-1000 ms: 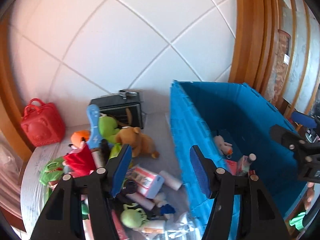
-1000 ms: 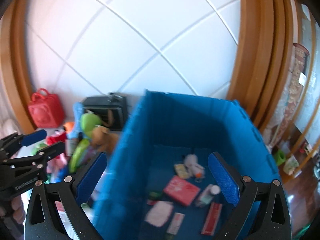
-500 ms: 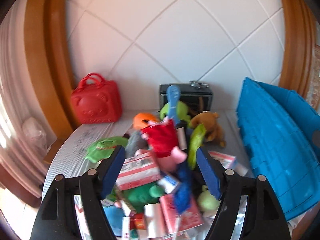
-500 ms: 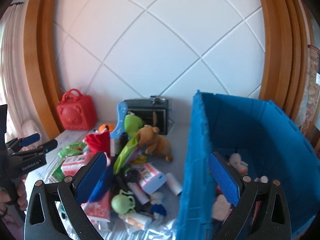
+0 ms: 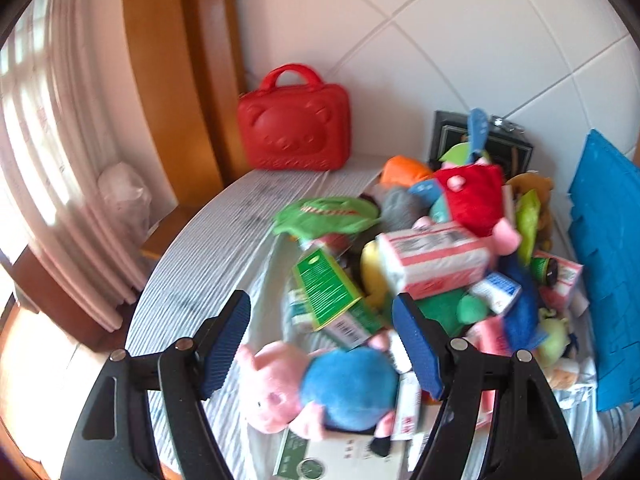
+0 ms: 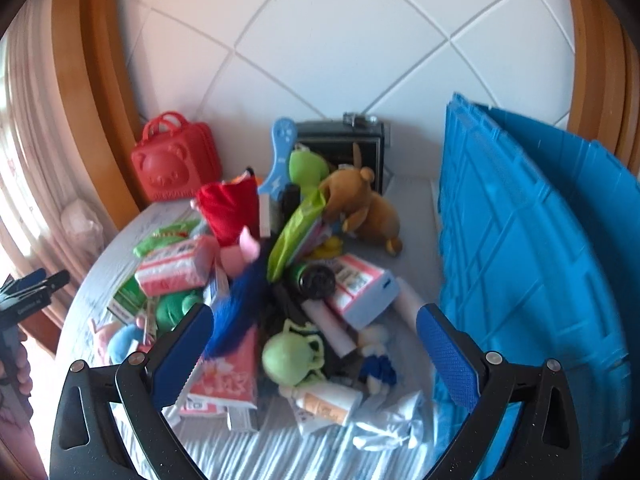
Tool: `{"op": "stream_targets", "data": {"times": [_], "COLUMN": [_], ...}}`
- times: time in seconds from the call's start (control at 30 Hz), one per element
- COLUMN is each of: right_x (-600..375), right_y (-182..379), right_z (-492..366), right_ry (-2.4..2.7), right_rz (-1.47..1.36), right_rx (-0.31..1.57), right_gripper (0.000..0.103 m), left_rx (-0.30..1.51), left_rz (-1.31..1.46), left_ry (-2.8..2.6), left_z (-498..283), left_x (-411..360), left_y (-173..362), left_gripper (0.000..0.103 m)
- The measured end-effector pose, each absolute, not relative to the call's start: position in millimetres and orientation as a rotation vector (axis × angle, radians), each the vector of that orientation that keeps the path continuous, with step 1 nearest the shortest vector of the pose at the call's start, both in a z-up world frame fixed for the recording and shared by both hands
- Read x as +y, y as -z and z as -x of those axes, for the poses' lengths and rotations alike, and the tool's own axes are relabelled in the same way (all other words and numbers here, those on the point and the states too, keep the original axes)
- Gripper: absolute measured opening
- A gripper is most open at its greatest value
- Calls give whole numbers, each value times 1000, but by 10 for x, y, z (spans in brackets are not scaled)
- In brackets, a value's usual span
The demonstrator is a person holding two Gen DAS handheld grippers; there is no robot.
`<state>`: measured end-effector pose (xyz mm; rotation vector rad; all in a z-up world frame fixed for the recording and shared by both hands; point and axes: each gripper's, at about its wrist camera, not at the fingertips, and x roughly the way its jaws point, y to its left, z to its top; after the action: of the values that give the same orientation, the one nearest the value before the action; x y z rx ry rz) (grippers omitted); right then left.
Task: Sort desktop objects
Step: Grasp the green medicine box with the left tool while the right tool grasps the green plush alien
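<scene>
A heap of toys and boxes lies on the striped table (image 5: pixel 208 256). My left gripper (image 5: pixel 322 338) is open and empty, hovering above a pink pig plush in blue (image 5: pixel 320 388) and a green box (image 5: pixel 334 300). A pink-and-white box (image 5: pixel 434 260) lies just beyond. My right gripper (image 6: pixel 316 344) is open and empty above a pale green plush (image 6: pixel 290 360) and a pink packet (image 6: pixel 228 380). The blue crate (image 6: pixel 532 280) stands to the right; its outer wall also shows in the left wrist view (image 5: pixel 608 272). The left gripper shows at the left edge of the right wrist view (image 6: pixel 28 300).
A red bear case (image 5: pixel 294 132) and a black box (image 6: pixel 340 148) stand against the tiled wall. A brown bear plush (image 6: pixel 360 204), a red plush (image 6: pixel 232 208) and a blue-and-pink box (image 6: pixel 360 288) are in the heap. A wooden frame and curtain stand left.
Both grippers have swung left, away from the blue crate's inside, and now face the heap on the table. Both stay open and empty.
</scene>
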<state>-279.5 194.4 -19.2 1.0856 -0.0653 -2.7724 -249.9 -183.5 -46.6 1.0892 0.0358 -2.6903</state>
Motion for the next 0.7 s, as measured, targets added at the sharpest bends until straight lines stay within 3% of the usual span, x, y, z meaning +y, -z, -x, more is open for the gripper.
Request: {"op": "stream_targets", "data": {"times": [0.27, 0.7], "right_x": [1961, 1993], "right_y": [657, 1247], "right_z": [2941, 3251], "right_ry": [2739, 2649], "right_rz": [-1238, -1443], "right_rx": [-129, -162], "right_gripper": [103, 103], "left_rx": [63, 81], "left_rz": [-1178, -1283], "left_ry": [2575, 2641], "left_z": [2352, 2796], "left_x": [-2251, -1941], "left_y": [925, 1177], "left_gripper": [73, 73]}}
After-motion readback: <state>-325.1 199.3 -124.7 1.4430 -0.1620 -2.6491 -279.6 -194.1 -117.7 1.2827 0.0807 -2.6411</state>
